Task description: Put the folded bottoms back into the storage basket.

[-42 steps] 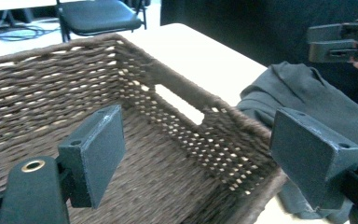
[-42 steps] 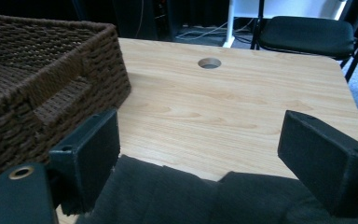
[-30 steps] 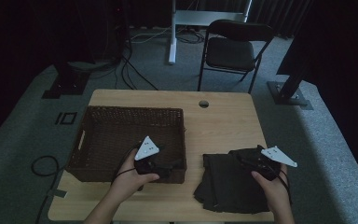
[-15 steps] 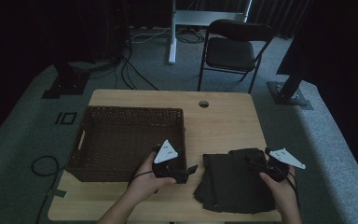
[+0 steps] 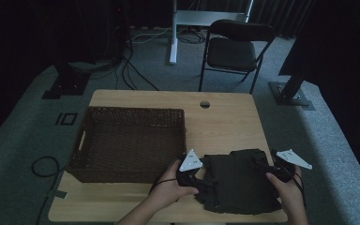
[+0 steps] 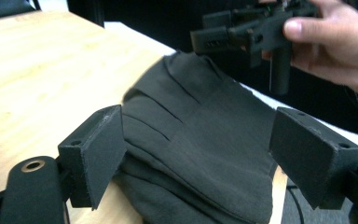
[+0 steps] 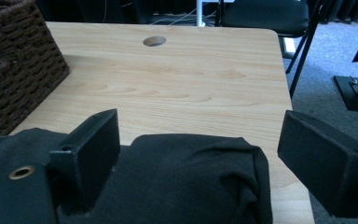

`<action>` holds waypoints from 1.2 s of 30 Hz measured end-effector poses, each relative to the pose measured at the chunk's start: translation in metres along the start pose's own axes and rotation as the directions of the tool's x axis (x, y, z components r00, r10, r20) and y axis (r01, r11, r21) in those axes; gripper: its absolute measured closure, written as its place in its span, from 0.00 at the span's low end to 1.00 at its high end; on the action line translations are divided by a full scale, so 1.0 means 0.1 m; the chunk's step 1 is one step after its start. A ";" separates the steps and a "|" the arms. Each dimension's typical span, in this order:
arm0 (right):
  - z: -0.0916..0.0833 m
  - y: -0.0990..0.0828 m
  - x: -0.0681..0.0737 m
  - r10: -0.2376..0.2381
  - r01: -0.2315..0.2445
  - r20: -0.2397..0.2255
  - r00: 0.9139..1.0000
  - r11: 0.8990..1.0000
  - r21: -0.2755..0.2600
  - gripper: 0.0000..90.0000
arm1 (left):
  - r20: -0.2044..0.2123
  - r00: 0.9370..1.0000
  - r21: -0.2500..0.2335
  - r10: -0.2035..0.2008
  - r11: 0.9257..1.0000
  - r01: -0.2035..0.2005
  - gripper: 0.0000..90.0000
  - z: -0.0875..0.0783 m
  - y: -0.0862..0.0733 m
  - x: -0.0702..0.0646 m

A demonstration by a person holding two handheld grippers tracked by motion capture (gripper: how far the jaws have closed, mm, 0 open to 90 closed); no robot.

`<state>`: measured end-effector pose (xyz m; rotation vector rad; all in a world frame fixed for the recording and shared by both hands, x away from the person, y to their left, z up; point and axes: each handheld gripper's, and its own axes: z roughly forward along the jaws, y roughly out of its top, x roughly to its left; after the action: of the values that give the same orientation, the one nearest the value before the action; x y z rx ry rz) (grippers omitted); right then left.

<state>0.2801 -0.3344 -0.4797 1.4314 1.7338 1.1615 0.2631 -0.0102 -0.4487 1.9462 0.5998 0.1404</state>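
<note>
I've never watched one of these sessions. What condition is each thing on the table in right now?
Dark cloth: crumpled flat heap on the table, not gripped.
Wicker basket: upright.
Left gripper: fingers open, straddling the cloth's edge.
Right gripper: fingers open, over the cloth.
Folding chair: unfolded, unoccupied.

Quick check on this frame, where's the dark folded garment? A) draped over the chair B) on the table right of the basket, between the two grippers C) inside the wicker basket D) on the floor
B: in the high view the dark garment lies on the wooden table to the right of the wicker basket, with the left gripper at its left edge and the right gripper at its right edge.
</note>
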 end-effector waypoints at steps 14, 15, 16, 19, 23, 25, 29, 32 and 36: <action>0.11 -0.16 -0.09 -0.002 0.002 -0.001 1.000 0.999 0.040 0.14 | -0.066 0.996 0.056 -0.052 0.997 0.055 0.21 0.41 -0.28 -0.17; 0.11 -0.16 -0.09 -0.002 0.002 -0.001 1.000 0.999 0.040 0.14 | -0.066 0.996 0.056 -0.052 0.997 0.055 0.21 0.41 -0.28 -0.17; 0.14 -0.20 -0.11 -0.009 0.009 0.002 1.000 0.999 0.050 0.14 | -0.079 0.994 0.064 -0.077 0.995 0.082 0.21 0.47 -0.35 -0.17; 0.17 -0.24 -0.15 -0.006 0.006 0.008 1.000 0.998 0.066 0.14 | -0.102 0.992 0.065 -0.072 0.995 0.079 0.21 0.49 -0.39 -0.17; 0.21 -0.29 -0.19 -0.004 0.003 0.011 1.000 0.996 0.088 0.14 | -0.139 0.989 0.069 -0.058 0.995 0.068 0.21 0.54 -0.45 -0.18; 0.23 -0.32 -0.20 -0.009 0.008 0.017 1.000 0.995 0.100 0.14 | -0.167 0.982 0.056 -0.084 0.994 0.094 0.21 0.57 -0.50 -0.17; 0.27 -0.37 -0.25 -0.004 0.001 0.024 1.000 0.993 0.115 0.14 | -0.194 0.974 0.044 -0.115 0.991 0.125 0.21 0.62 -0.58 -0.17; 0.29 -0.40 -0.27 0.008 -0.010 0.018 1.000 0.992 0.126 0.14 | -0.208 0.971 0.058 -0.115 0.990 0.129 0.21 0.67 -0.62 -0.17; 0.32 -0.43 -0.29 0.018 -0.017 -0.001 1.000 0.990 0.140 0.13 | -0.212 0.971 0.077 -0.112 0.988 0.131 0.19 0.71 -0.65 -0.16</action>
<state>0.2956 -0.3560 -0.5346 1.5307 1.8387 1.0683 0.2518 -0.0544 -0.5351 1.9905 0.8751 0.2445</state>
